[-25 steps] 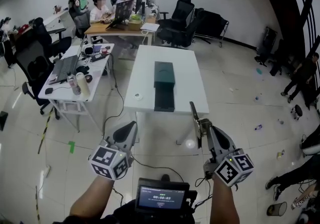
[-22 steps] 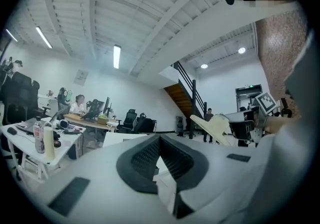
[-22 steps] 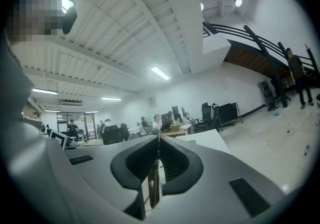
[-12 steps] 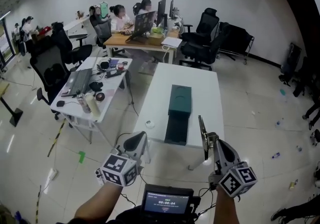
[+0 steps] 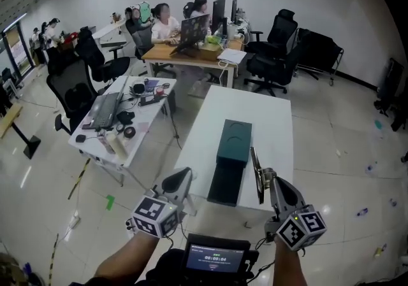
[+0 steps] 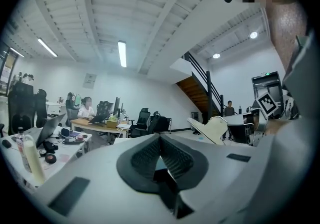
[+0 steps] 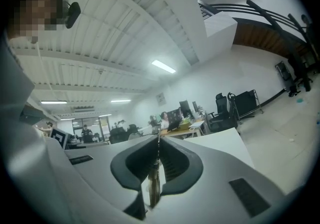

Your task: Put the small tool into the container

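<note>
Two claws: right claw (image 5: 266,176) clamped on small tool (image 5: 255,165), a thin flat strip; I can't resolve its edge. Left claw (image 5: 184,175) together.

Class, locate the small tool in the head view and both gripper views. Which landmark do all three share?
Head view: small tool, low, right of centre, upright.
Left gripper view: cannot be made out.
Right gripper view: small tool, bottom centre, clamped in right tongs.
Shared landmark: wooden desk with monitors.

Glossy tiled floor (image 5: 331,151); smooth matt white table (image 5: 274,119); matt dark-green container (image 5: 234,141), possibly plastic; dull, metallic-looking small tool (image 5: 256,173).
</note>
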The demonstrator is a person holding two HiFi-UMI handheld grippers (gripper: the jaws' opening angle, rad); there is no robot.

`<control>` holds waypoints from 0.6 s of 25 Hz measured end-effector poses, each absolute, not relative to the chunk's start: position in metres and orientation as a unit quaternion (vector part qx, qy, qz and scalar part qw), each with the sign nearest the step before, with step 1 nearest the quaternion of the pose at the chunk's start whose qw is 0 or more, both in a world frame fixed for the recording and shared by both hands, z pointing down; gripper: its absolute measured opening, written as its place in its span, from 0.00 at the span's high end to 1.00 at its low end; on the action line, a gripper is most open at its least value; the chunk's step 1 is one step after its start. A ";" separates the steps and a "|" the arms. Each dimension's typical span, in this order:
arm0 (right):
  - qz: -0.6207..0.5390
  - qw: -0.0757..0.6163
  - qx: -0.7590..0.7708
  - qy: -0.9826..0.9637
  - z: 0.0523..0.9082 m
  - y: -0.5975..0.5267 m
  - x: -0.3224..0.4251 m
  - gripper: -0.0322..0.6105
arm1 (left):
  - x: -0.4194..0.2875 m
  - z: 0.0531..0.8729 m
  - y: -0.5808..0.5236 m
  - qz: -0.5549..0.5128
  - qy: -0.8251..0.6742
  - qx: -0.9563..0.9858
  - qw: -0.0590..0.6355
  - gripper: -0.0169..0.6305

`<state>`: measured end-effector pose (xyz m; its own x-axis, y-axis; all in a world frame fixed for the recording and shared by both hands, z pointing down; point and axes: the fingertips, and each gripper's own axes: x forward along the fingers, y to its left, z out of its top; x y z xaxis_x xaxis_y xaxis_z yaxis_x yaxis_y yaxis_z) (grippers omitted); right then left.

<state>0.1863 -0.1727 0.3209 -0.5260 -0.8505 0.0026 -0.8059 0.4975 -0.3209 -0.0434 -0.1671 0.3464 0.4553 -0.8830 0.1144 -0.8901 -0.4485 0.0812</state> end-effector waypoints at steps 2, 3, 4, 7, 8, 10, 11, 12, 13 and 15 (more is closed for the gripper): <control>-0.149 0.076 -0.484 0.859 0.325 -0.190 0.184 0.93 | -0.045 0.350 -0.186 0.029 -0.520 0.851 0.068 0.94; -0.152 0.073 -0.486 0.857 0.327 -0.197 0.182 0.93 | -0.048 0.353 -0.195 0.029 -0.519 0.852 0.070 0.94; -0.154 0.072 -0.490 0.855 0.329 -0.204 0.179 0.93 | -0.051 0.354 -0.204 0.029 -0.517 0.853 0.071 0.94; -0.159 0.068 -0.502 0.848 0.335 -0.224 0.163 0.93 | -0.065 0.358 -0.229 0.030 -0.509 0.857 0.075 0.94; -0.161 0.066 -0.505 0.845 0.337 -0.229 0.158 0.93 | -0.070 0.359 -0.236 0.029 -0.507 0.858 0.075 0.94; -0.162 0.062 -0.512 0.841 0.340 -0.240 0.149 0.93 | -0.077 0.361 -0.251 0.030 -0.503 0.861 0.068 0.94; -0.162 0.060 -0.516 0.839 0.342 -0.246 0.145 0.93 | -0.079 0.362 -0.259 0.031 -0.501 0.863 0.063 0.94; -0.163 0.057 -0.518 0.838 0.345 -0.251 0.140 0.93 | -0.082 0.365 -0.266 0.033 -0.498 0.864 0.062 0.94; -0.164 0.053 -0.519 0.837 0.349 -0.256 0.135 0.93 | -0.085 0.370 -0.272 0.034 -0.496 0.865 0.064 0.94; -0.170 0.040 -0.522 0.835 0.363 -0.265 0.127 0.93 | -0.093 0.382 -0.284 0.036 -0.500 0.862 0.075 0.94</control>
<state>0.1267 -0.2654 0.3629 -0.4523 -0.8849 0.1114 -0.8580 0.3976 -0.3253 -0.0930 -0.2836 0.3824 0.4982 -0.8562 0.1370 -0.8670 -0.4894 0.0942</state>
